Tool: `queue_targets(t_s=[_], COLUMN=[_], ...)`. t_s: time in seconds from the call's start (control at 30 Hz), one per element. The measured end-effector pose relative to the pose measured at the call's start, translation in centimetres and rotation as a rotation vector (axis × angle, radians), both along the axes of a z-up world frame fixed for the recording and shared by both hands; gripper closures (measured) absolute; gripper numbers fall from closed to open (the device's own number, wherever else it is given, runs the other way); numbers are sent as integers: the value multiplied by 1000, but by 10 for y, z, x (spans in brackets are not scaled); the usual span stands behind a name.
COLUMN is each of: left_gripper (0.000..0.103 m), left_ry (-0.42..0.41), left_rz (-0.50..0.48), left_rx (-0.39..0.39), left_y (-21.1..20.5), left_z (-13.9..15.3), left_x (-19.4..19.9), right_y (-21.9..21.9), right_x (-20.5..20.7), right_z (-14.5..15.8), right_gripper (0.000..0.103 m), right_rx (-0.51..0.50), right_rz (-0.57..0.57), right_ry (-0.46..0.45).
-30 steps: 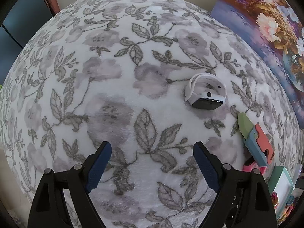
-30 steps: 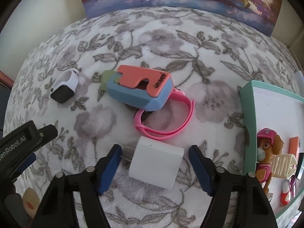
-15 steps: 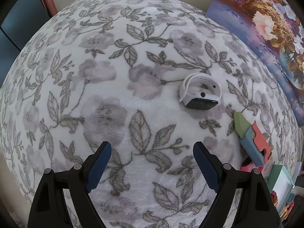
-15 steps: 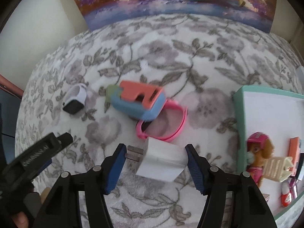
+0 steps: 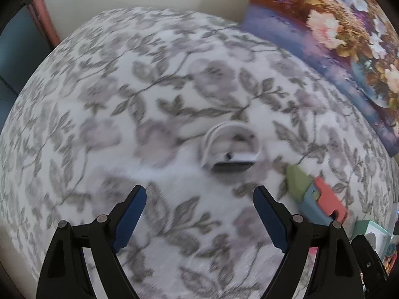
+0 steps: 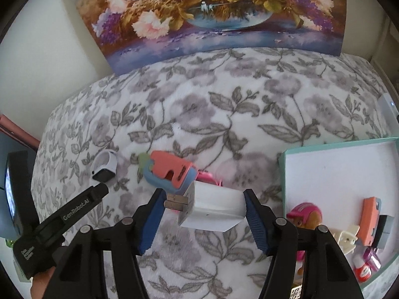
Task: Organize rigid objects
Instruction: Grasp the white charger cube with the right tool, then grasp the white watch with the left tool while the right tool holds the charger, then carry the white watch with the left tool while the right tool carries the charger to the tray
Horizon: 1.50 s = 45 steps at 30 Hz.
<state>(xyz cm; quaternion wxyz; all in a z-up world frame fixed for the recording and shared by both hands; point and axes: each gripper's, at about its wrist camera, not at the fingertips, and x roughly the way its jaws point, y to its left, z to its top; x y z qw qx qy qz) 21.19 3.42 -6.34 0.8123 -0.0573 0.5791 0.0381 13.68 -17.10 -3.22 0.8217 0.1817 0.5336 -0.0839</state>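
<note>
My right gripper [image 6: 204,196] is shut on a white charger block [image 6: 214,211], whose metal prongs point at the left finger. It holds the block clear above the floral blanket [image 6: 224,114]. Beyond it lie a coral, blue and green case [image 6: 169,174] and a pink band [image 6: 207,177]. A white smartwatch [image 5: 232,149] with a dark face rests on the blanket, a little beyond and right of centre of my open left gripper [image 5: 199,191], which has nothing between its fingers. The right wrist view shows the same watch [image 6: 106,167] at the left.
A teal tray [image 6: 281,169] at the right holds a toy pup [image 6: 304,216] and several small items. A flower painting [image 6: 212,12] leans on the wall behind the blanket. The case [image 5: 316,199] lies right of the watch. The left wrist view is motion-blurred.
The right gripper closed on the white charger and lifted it off the blanket. The left gripper moved across the blanket, bringing the watch nearer the middle of its view.
</note>
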Motion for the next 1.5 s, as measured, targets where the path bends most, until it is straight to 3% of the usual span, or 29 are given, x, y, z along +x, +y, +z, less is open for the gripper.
queue_targets(t_s=[0.4, 0.6, 0.7, 0.9, 1.1, 1.5], left_gripper=[18, 29, 45, 46, 46, 46], left_ry=[-46, -27, -37, -48, -58, -131], left_rz=[-58, -69, -87, -99, -98, -158], left_rx=[65, 76, 69, 69, 38, -18], left_y=[-7, -14, -19, -23, -28, -56], left_z=[-10, -22, -22, -15, 6, 75], left_x=[34, 40, 38, 31, 4, -63], right_y=[-24, -25, -22, -18, -14, -20], right_x=[17, 20, 20, 17, 2, -55], right_z=[-12, -18, -20, -19, -7, 51], right_gripper=[37, 37, 37, 37, 37, 37], right_rx=[-26, -18, -19, -25, -31, -58], right_rz=[-21, -23, -14, -4, -1, -19], right_ry=[1, 14, 20, 29, 31, -25])
